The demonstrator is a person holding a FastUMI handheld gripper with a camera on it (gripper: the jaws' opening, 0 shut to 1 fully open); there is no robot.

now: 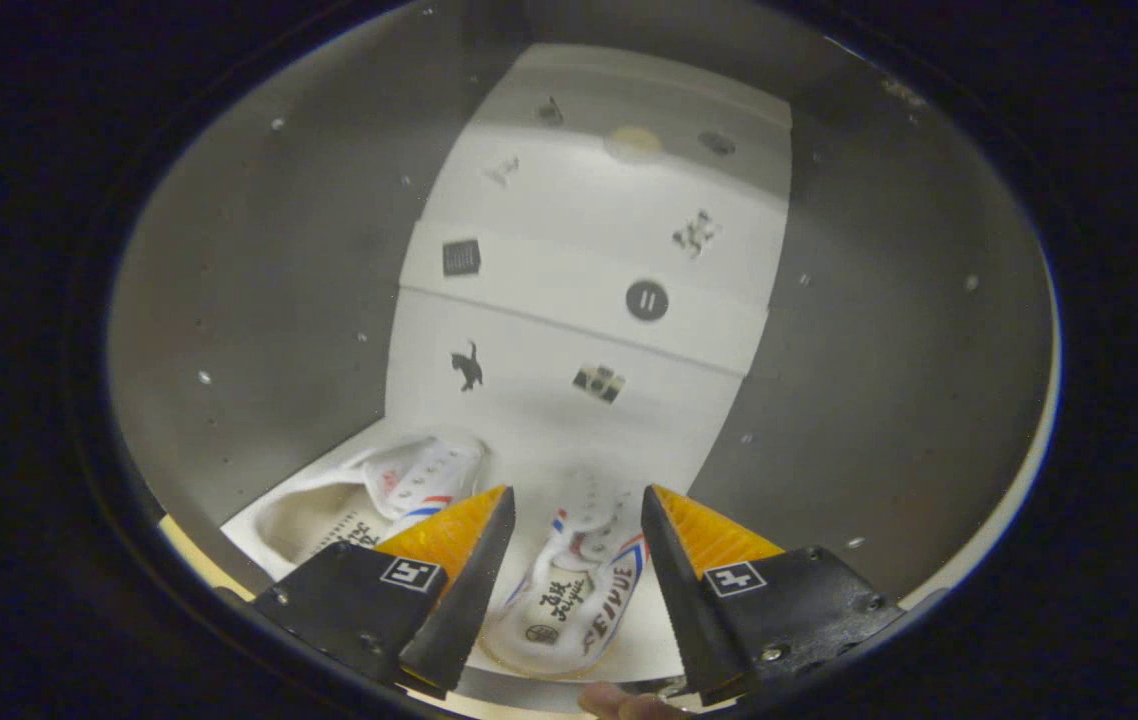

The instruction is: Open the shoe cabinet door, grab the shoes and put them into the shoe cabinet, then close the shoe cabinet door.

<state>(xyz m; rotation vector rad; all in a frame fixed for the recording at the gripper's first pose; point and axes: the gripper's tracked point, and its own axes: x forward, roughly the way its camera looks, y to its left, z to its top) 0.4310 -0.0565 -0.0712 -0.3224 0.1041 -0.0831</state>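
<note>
The gripper [577,500] stands wide open around a white lace-up shoe [574,590] with red-and-blue stripes, its mate [379,495] beside it, before the smooth white sticker-dotted cabinet [589,330].

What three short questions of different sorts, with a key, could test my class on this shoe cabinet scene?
1. True or false: the gripper has its fingers shut on a shoe.
2. Which shoe lies between the fingers? A) the right shoe B) the left shoe
3. Fill in: the shoes lie on the open bottom ____ of the white shoe cabinet.

Key: 1 false, the fingers stand apart, touching nothing; 2 A; 3 door.
</note>
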